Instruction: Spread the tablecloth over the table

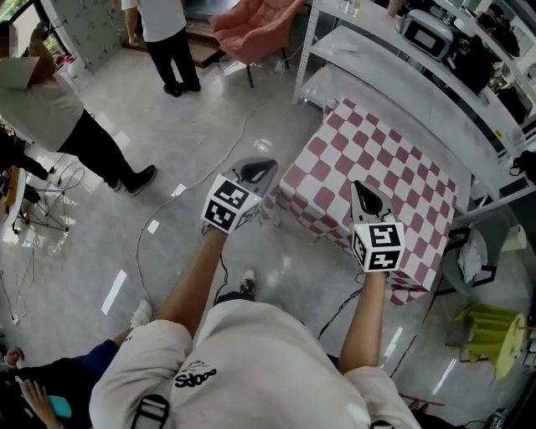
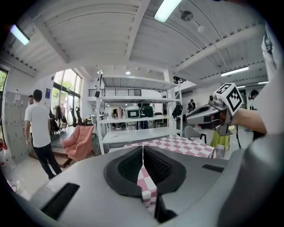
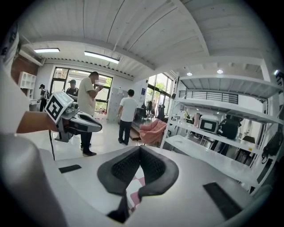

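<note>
From the head view, your two bare forearms reach forward and away from you, one gripper in each hand, both marker cubes facing up. Your left gripper [image 1: 263,170] has its jaws pressed together on the near left corner of the tablecloth [image 1: 381,172], a pink and white checked cloth. In the left gripper view a narrow fold of that check sits clamped between the black ribbed pads [image 2: 131,166] and hangs below them. Your right gripper [image 1: 361,192] is further right along the same near edge. Its jaws are also closed on the cloth, and the right gripper view shows a strip of pink check caught under the pads [image 3: 153,166]. Both grippers point slightly downward, level with each other and well apart. Beyond the grippers, the cloth lies spread out flat and covers the table beneath it, with its edges draping down at the near and right sides. Just past the cloth's far edge stands a white metal shelving unit [image 1: 377,46] with a small appliance [image 1: 425,32] on an upper shelf. To the right of the cloth, near the floor, is a yellow-green stool [image 1: 490,331]. A cable [image 1: 191,181] trails across the grey floor at left. Further off are a pink armchair [image 1: 251,25] and two standing people, one far [image 1: 167,33] and one at left [image 1: 50,109].
</note>
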Motion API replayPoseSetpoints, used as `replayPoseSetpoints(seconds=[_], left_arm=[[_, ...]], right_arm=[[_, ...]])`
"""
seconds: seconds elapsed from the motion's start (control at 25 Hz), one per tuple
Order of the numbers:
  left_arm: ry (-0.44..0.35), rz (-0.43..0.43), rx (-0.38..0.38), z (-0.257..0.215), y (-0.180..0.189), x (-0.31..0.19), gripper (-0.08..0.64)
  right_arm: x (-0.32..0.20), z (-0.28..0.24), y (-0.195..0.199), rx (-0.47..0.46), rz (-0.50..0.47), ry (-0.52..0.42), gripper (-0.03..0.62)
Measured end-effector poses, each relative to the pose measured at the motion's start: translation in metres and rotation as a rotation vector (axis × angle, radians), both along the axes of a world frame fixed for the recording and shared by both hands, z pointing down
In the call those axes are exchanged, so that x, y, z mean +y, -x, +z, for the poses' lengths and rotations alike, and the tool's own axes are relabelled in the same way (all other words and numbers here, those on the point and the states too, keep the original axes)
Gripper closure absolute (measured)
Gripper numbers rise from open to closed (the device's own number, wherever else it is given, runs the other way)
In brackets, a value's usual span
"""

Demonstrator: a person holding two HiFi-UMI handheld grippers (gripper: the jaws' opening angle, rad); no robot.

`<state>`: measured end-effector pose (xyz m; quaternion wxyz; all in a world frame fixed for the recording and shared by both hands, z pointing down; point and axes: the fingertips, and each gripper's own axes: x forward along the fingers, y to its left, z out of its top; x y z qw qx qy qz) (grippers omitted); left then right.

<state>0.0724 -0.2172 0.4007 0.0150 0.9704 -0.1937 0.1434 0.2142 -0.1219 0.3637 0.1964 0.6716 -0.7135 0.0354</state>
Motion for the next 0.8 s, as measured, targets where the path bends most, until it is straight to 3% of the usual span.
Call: replayPoseSetpoints(seconds=[0.24, 0.4, 0.8], left_arm=[[-0.106, 0.007, 0.031, -0.05, -0.002, -0.003, 0.526], [-0.165, 0.015, 0.063, -0.08, -0.002, 0.0, 0.526], [-0.236, 0.06, 0.133, -0.125, -0.009, 0.012, 0.526]], right_arm=[[-0.011, -0.043, 0.012, 0.058, -0.034, -0.071, 0.571], [-0.014, -0.063, 0.022, 0.043, -0.071, -0.108, 0.571], [-0.012, -0.092, 0.035, 0.053, -0.123, -0.15, 0.571]])
